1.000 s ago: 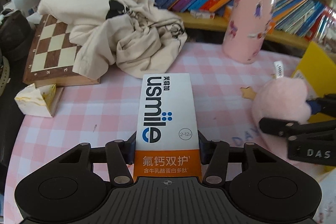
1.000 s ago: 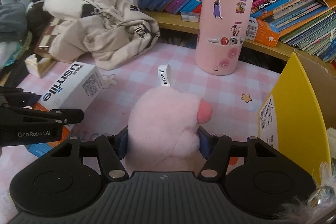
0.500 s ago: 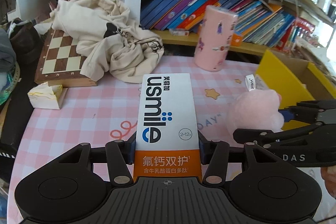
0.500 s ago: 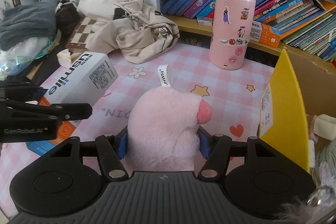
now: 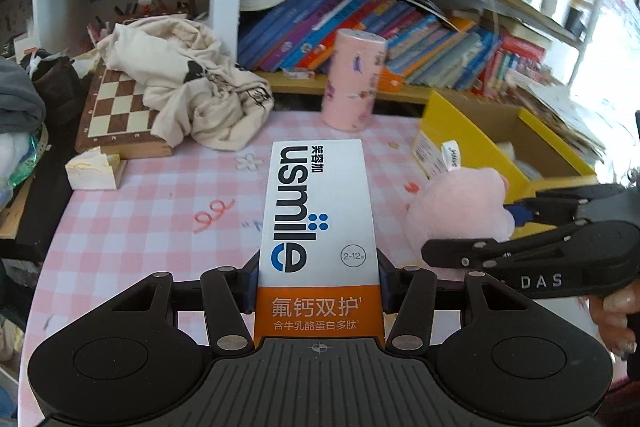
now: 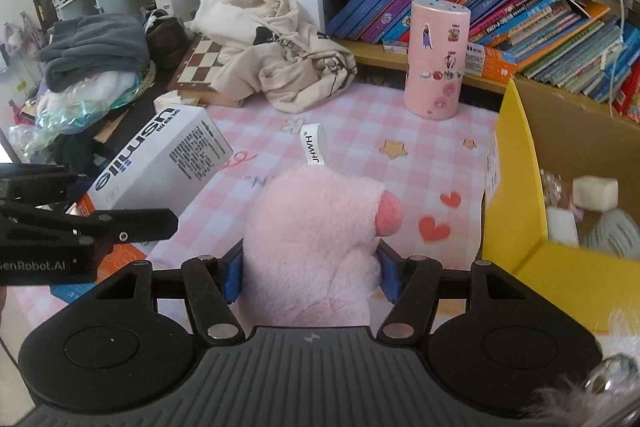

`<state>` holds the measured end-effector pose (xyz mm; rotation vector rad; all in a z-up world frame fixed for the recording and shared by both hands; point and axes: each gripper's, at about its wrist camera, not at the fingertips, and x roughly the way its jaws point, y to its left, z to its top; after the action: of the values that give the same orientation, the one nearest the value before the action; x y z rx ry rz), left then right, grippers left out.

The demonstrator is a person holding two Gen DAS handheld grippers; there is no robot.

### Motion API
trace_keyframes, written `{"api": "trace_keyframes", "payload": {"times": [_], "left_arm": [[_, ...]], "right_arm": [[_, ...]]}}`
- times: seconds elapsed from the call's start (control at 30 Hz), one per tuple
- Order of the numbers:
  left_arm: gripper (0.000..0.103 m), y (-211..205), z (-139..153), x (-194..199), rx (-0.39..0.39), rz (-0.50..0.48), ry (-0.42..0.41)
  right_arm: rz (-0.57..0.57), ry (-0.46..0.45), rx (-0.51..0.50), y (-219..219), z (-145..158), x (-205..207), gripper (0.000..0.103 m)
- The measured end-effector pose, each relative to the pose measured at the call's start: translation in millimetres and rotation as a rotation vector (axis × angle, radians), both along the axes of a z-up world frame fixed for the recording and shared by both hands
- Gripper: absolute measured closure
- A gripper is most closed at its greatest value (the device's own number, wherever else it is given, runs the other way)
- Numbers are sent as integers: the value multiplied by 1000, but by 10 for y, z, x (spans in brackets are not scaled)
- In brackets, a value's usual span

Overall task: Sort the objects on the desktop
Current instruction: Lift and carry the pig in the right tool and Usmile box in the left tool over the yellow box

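Grippers are tilted downward above the pink checked tablecloth [image 5: 132,227]. The white and orange toothpaste box [image 5: 320,227] is clamped by the left gripper [image 5: 318,287], the pink plush toy [image 6: 316,243] by the right gripper [image 6: 310,275], beside the yellow cardboard box [image 6: 516,187], whose contents are blurred.

A white and orange usmile toothpaste box [image 5: 318,223] is held lengthwise above the pink checked tablecloth [image 5: 152,211], and beside it a pink plush toy [image 6: 316,247] with a white JHWH tag is held up near the yellow cardboard box [image 6: 516,187].
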<state>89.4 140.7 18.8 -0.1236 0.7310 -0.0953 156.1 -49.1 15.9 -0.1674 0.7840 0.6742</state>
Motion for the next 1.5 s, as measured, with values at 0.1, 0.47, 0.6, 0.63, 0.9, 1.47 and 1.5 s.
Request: {"api": "trace_keyframes", "payload": {"times": [0.1,0.47,0.6,0.63,0.9,1.47,1.5], "left_arm": [[52,-38,-17,-156,-13,-18,2],[52,-275,-75,-503,-61,-136,23],[52,-348,-53,-535,-73,-157,14],[52,-369,-52,-535,-75,-157,12],[52,-642,-88,-468,-91,-216,16],[52,-1436,-100,-265,-69,-367,58],[52,-1477,-98,-250,-66,-369,60]], "right_arm": [[-16,6,-5,-53,-19,-165,42],[-102,73,-3,-310,-75,-575,42],[-126,66,-16,-393,-46,-642,42],[-132,63,-20,-418,-41,-655,42],[-220,65,-43,-765,-49,-730,42],[-398,106,-25,-1672,-147,-725,42],[-397,109,-24,-1706,-154,-716,42]]}}
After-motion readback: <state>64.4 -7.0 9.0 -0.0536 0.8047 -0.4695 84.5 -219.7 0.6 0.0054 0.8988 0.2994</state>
